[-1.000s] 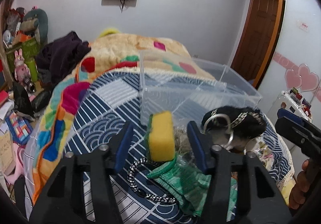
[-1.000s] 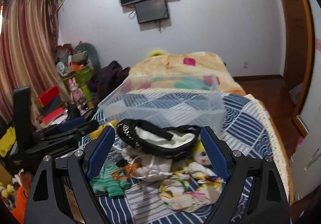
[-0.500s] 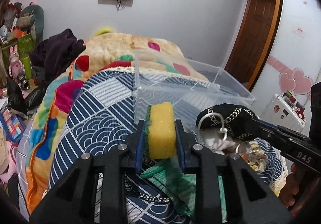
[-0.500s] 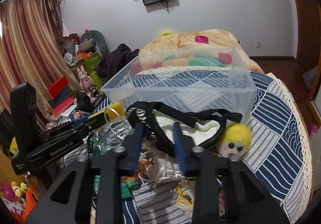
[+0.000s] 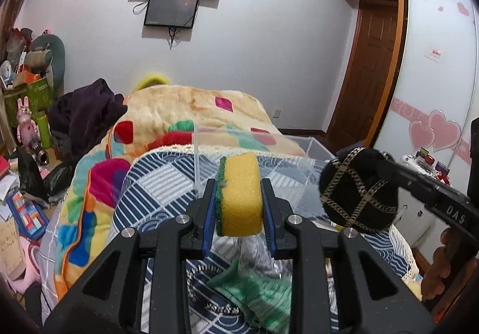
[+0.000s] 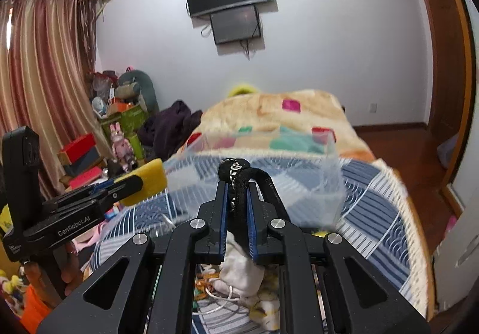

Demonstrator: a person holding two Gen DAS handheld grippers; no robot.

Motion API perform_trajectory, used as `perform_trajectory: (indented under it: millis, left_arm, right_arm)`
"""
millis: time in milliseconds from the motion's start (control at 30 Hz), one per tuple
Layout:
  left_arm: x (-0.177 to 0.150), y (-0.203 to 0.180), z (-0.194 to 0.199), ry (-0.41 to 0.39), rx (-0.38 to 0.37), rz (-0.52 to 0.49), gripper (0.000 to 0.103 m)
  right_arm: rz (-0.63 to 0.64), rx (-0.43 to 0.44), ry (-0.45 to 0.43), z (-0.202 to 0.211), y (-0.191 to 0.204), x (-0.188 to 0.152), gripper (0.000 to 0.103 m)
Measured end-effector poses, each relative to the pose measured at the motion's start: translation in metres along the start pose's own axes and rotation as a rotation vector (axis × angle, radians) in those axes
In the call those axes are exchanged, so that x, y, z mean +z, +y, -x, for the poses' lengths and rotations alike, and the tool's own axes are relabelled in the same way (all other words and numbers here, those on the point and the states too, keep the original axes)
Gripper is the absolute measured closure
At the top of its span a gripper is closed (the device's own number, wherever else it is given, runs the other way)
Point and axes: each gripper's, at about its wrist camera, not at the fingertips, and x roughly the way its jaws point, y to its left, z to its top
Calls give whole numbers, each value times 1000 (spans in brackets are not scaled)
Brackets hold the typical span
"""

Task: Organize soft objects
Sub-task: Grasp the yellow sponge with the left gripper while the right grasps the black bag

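Observation:
My left gripper (image 5: 239, 205) is shut on a yellow sponge with a green scrub side (image 5: 239, 193) and holds it above the bed; the sponge also shows in the right wrist view (image 6: 148, 184). My right gripper (image 6: 238, 208) is shut on the rim of a black hat with silver chain trim (image 6: 236, 181) and holds it lifted; the hat hangs at the right of the left wrist view (image 5: 357, 191). A clear plastic bin (image 6: 299, 184) stands on the blue patterned bedspread (image 5: 155, 199) just ahead of both grippers.
A green cloth (image 5: 257, 295), a chain and a plastic bag lie below the left gripper. A white pouch (image 6: 242, 271) and other small soft items lie under the right gripper. A colourful blanket (image 5: 191, 112) covers the far bed. Clutter stands along the left wall.
Both grippers closed, the left on the sponge and the right on the black hat, and lifted them off the bed toward the bin.

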Motion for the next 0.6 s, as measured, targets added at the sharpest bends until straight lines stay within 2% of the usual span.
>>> perform_trajectory:
  millis: [367, 600]
  left_arm:
    - [43, -4, -29, 11, -13, -30, 75]
    - [51, -6, -72, 91, 15, -58, 75]
  right_arm:
    - [31, -50, -92, -8, -10, 45, 93]
    - [59, -121, -47, -47, -12, 52, 93]
